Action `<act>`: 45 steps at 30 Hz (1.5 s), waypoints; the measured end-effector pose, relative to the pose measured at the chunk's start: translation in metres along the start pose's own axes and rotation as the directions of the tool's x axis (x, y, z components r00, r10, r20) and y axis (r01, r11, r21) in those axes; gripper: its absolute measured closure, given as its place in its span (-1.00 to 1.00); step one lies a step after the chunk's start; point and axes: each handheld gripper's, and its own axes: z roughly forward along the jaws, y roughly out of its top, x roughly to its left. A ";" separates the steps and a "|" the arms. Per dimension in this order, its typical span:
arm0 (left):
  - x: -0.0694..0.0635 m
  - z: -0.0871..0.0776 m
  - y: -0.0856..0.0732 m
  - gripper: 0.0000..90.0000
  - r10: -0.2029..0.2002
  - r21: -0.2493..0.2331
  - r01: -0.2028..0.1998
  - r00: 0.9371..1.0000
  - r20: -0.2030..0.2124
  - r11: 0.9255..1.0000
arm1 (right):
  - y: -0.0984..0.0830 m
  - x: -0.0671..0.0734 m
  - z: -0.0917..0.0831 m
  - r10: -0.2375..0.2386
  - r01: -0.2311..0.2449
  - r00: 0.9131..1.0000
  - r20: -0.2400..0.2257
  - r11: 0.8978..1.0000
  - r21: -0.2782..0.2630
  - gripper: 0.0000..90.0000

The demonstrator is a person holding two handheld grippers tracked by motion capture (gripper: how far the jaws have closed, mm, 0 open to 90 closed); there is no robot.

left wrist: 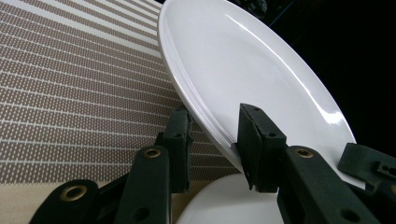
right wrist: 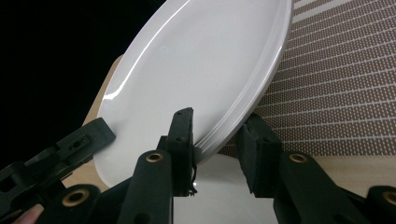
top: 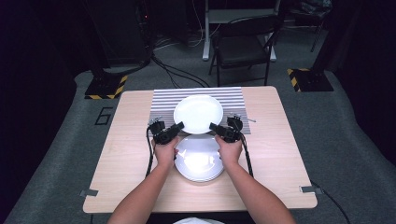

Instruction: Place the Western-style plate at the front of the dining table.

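Stacked plates (top: 200,161) nearest; both hand-held grippers (top: 173,130) (top: 218,129) clamped on lifted white plate (top: 198,113)

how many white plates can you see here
At least 2: one plate held by its rim between the left gripper and right gripper over the striped mat, and a stack below; its count is unclear.

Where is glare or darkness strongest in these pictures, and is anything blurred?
High view: glare washes out the stack of plates near the person, and the room behind is dark. Left gripper view: the held plate shows bright streaks and the near jaws look soft. Right gripper view: a black background, with the striped mat sharp.
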 end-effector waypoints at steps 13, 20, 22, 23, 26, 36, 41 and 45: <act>-0.002 0.012 0.009 0.45 0.001 -0.002 -0.001 1.000 -0.009 1.000 | 0.013 -0.003 0.009 -0.005 0.005 1.000 -0.001 1.000 -0.009 0.49; 0.001 0.019 0.009 0.45 0.004 0.003 -0.004 1.000 -0.007 1.000 | 0.015 -0.008 0.013 -0.007 0.007 1.000 0.001 1.000 -0.009 0.49; 0.001 0.021 0.008 0.45 0.000 -0.002 0.000 1.000 -0.007 1.000 | 0.015 -0.009 0.015 -0.009 0.009 1.000 0.004 1.000 -0.007 0.49; 0.001 0.022 0.007 0.45 -0.006 0.002 0.006 1.000 -0.008 1.000 | 0.015 -0.010 0.015 -0.003 0.003 1.000 0.004 1.000 -0.003 0.49; 0.001 0.024 0.008 0.44 0.002 0.004 -0.002 1.000 -0.008 1.000 | 0.016 -0.013 0.017 -0.001 0.001 1.000 -0.001 1.000 0.002 0.48; 0.007 0.029 0.012 0.44 -0.003 0.011 0.003 1.000 -0.015 1.000 | 0.020 -0.012 0.024 -0.015 0.015 1.000 0.011 1.000 0.007 0.48; 0.011 0.030 0.015 0.44 -0.002 0.017 0.002 1.000 -0.016 1.000 | 0.021 -0.010 0.030 -0.021 0.021 1.000 0.009 1.000 0.005 0.48; 0.014 0.032 0.014 0.44 -0.001 0.028 0.001 1.000 -0.019 1.000 | 0.020 -0.013 0.033 -0.018 0.017 1.000 0.008 1.000 0.019 0.47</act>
